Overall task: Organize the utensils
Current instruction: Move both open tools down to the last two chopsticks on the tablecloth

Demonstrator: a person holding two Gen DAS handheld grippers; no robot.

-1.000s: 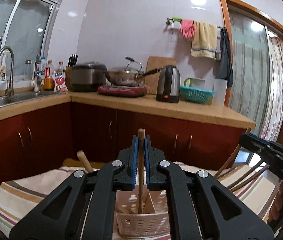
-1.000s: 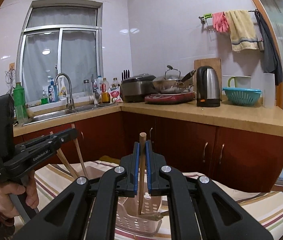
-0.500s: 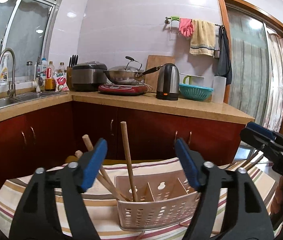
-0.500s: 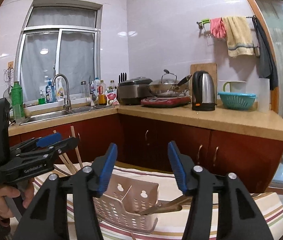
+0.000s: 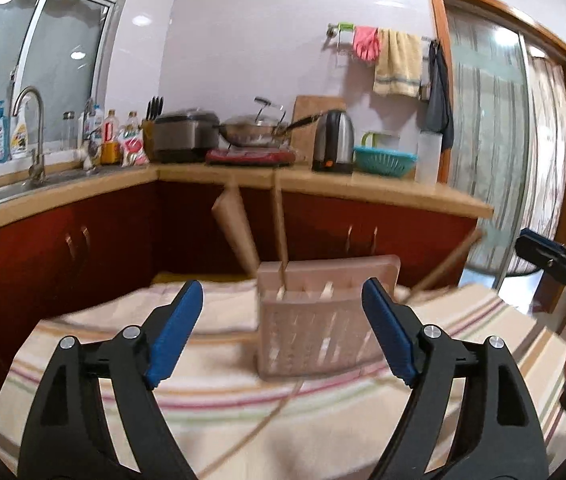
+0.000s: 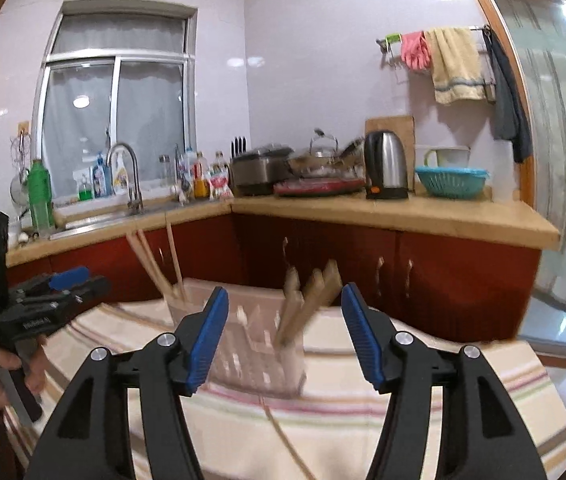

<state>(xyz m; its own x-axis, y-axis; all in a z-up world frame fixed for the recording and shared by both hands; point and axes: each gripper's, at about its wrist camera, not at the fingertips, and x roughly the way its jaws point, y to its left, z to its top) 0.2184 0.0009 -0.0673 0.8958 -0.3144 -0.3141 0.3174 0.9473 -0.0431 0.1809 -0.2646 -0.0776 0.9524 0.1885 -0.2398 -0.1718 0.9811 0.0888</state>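
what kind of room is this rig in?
A home kitchen, most likely: a sink with a faucet under the window, an electric kettle and a wok on a small red cooktop along the counter, and dish towels on a wall rail.

Motion blurs the utensil holder (image 5: 325, 322) and its wooden sticks (image 6: 307, 304) (count unreadable).

The left gripper (image 5: 283, 326) hangs over the striped table (image 5: 211, 400), its jaws opening with nothing pressed between them. Just ahead stands the slotted utensil holder (image 5: 315, 336), wooden chopsticks (image 5: 281, 236) rising from its left compartment, blurred.
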